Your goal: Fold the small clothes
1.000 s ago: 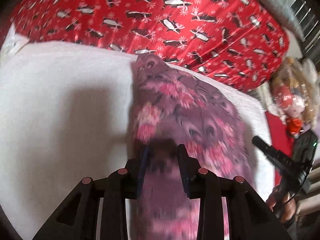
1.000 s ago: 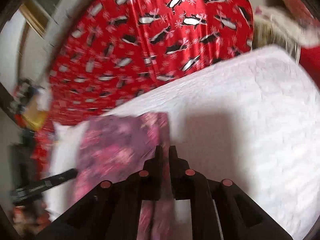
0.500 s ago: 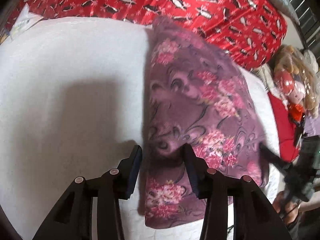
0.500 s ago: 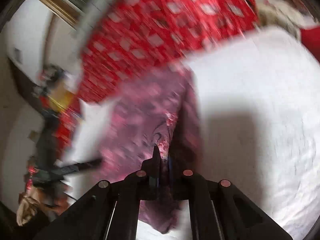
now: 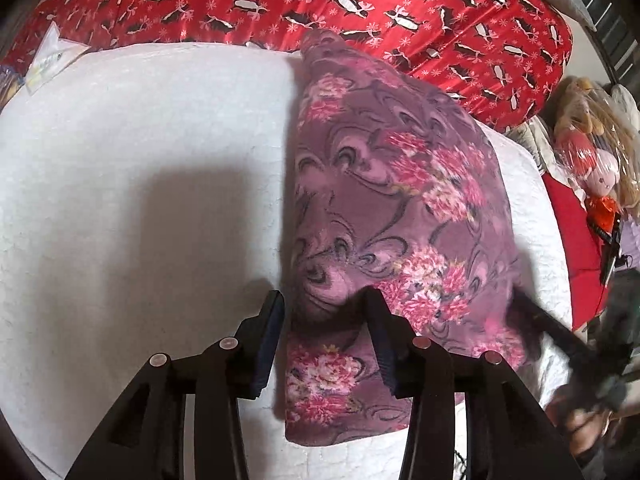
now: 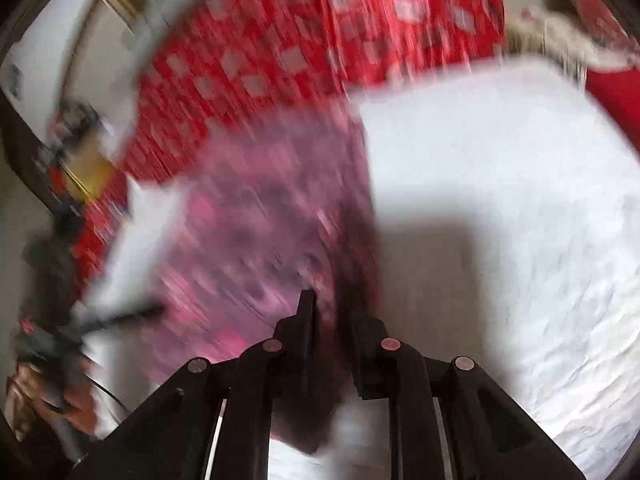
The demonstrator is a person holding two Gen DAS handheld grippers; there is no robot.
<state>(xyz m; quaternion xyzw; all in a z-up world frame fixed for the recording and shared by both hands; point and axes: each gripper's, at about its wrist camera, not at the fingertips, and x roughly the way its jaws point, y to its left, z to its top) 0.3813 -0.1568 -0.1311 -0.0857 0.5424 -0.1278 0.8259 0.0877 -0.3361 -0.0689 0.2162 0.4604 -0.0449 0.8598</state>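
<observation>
Softly napped and thick, the purple floral cloth (image 5: 384,216) is a fleecy piece printed with pink flower clusters and dark swirls, folded over on itself into a long rounded strip with a lower layer showing at its near end. It lies on a white quilted pad (image 5: 132,184), whose surface is finely crinkled and stitched; the strip runs from the pad's near edge up to its far edge, nearer the pad's right side in the left wrist view. Behind the pad spreads a glossy red cover (image 5: 400,12) patterned with black-and-white penguins and pale snowflakes. A doll in clear crinkled wrap (image 5: 592,152) sits off the pad's right edge.

The left gripper (image 5: 324,312) stands about half open, its black fingers with dark ribbed pads (image 5: 269,344) straddling the near fold of the cloth; the left pad is clear of the fabric, and whether the right one touches it I cannot tell.

The right gripper (image 6: 332,312) shows through heavy blur. Its jaws are narrow and opening, with the cloth's right edge (image 6: 352,248) between them; whether the pads press it cannot be told. That gripper also appears at the right rim of the left wrist view, at the cloth's near right corner.
</observation>
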